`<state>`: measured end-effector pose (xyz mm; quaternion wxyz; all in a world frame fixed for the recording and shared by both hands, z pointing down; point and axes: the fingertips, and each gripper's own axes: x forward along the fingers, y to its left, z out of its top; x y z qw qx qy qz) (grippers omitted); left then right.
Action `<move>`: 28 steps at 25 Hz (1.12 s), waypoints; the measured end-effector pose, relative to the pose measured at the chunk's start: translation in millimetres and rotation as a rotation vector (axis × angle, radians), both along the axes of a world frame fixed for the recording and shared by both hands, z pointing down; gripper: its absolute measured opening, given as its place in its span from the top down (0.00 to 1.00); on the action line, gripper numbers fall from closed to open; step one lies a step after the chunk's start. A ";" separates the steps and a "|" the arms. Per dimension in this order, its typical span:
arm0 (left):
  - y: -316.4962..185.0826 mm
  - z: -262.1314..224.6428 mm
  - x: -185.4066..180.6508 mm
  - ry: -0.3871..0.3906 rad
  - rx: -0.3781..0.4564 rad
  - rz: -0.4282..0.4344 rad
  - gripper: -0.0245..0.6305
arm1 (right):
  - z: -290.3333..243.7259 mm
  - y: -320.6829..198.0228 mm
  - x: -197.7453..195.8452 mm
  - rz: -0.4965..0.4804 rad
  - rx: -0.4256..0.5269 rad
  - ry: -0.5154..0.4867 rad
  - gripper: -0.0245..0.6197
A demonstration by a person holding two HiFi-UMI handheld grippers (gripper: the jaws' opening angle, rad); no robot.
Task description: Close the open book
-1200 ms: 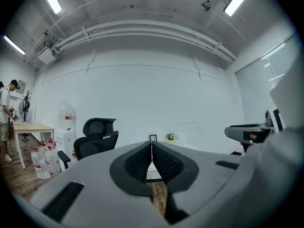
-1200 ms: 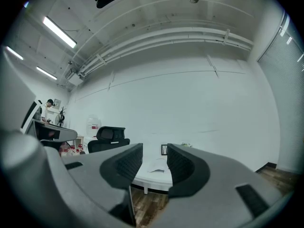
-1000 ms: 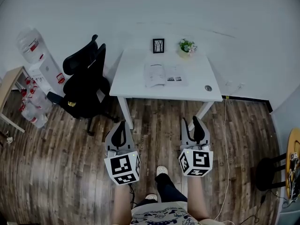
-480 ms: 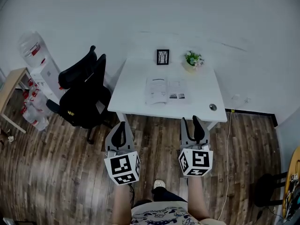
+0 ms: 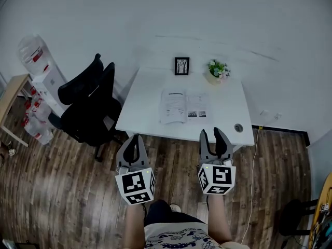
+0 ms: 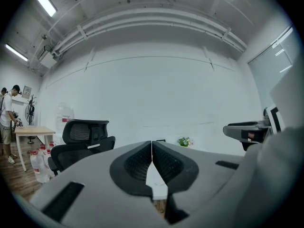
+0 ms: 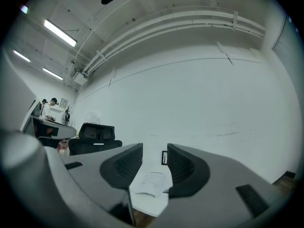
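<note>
**Head view.** You hold both grippers level and side by side at the lower centre of the frame, forearms parallel, marker cubes toward you.

- **Grippers:** Your left gripper [image 5: 134,140] has its jaws pressed together with nothing between them. Your right gripper [image 5: 210,134] has its jaws a moderate way apart and empty.
- **Task's thing:** The open book [image 5: 184,107] lies flat at the middle of the white table [image 5: 148,105], in the upper centre of the frame and well apart from both grippers. In the right gripper view it shows through the gap between the jaws.
- **Surroundings:** A picture frame [image 5: 182,66] and a potted plant [image 5: 218,70] stand at the table's far edge by the wall. A black office chair [image 5: 88,105] stands just beside the table's left edge. A cable [image 5: 254,154] runs down the wooden floor [image 5: 62,175] at the right.
- **Edges:** The right gripper's tips overlap the table's near edge in the frame.
</note>
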<state>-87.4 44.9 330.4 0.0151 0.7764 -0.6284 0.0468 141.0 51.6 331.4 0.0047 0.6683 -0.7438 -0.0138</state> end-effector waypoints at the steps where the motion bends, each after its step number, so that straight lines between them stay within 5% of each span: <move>1: -4.8 1.6 0.5 0.000 -0.004 -0.002 0.93 | 2.1 -4.8 0.6 -0.002 -0.005 0.001 0.73; 28: -208.0 13.3 -16.5 0.002 -0.023 0.106 0.93 | 17.1 -187.2 -27.9 0.074 -0.043 0.046 0.73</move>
